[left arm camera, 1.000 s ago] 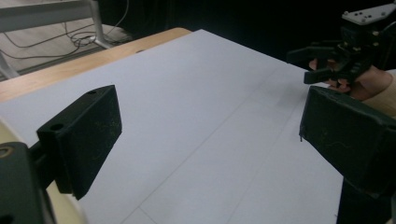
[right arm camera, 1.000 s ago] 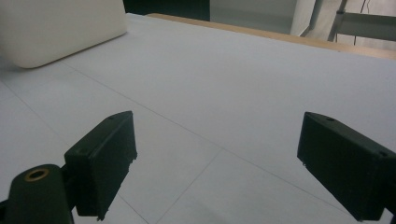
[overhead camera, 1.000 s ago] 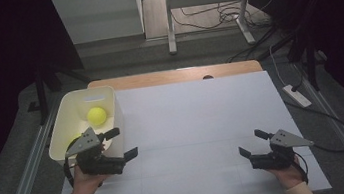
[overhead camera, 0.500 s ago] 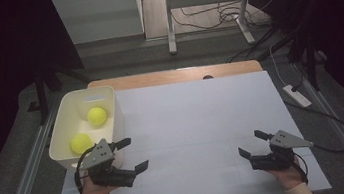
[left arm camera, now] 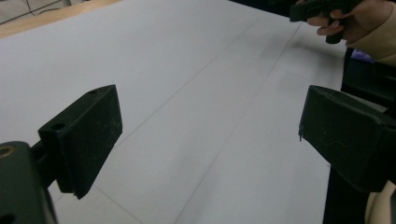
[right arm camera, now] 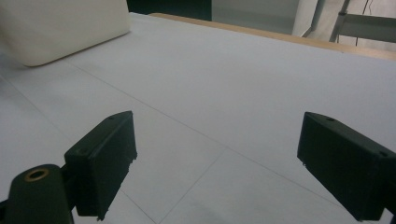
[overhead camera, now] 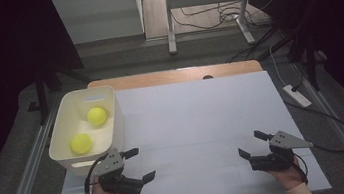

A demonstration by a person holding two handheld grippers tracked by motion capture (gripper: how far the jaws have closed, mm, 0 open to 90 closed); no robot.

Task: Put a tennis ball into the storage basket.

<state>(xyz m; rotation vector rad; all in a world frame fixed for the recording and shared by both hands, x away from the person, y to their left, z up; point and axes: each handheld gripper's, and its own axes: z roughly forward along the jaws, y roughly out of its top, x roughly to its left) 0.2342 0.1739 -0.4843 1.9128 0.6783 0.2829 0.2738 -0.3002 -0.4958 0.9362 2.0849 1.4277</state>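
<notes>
Two yellow-green tennis balls lie in a white bin point(overhead camera: 115, 127) at the table's left, one far point(overhead camera: 97, 116) and one near point(overhead camera: 81, 144). My left gripper point(overhead camera: 141, 164) sits just in front of the bin, low over the white tabletop, pointing right. Its jaws have just been opening and are open, with nothing between them point(left arm camera: 210, 135). My right gripper point(overhead camera: 250, 144) rests at the front right, pointing left, also open and empty point(right arm camera: 217, 158). The bin's rounded wall point(right arm camera: 65, 28) appears far left in the right gripper view.
A white sheet point(overhead camera: 198, 118) covers the wooden table. The hand holding the right gripper point(left arm camera: 327, 14) appears at the top right of the left gripper view. A power strip point(overhead camera: 297, 95) and cables lie on the floor to the right.
The left gripper has drawn back from over the bin's near end toward the person and sunk to the table. A second ball now shows in the bin. The right gripper has not moved.
</notes>
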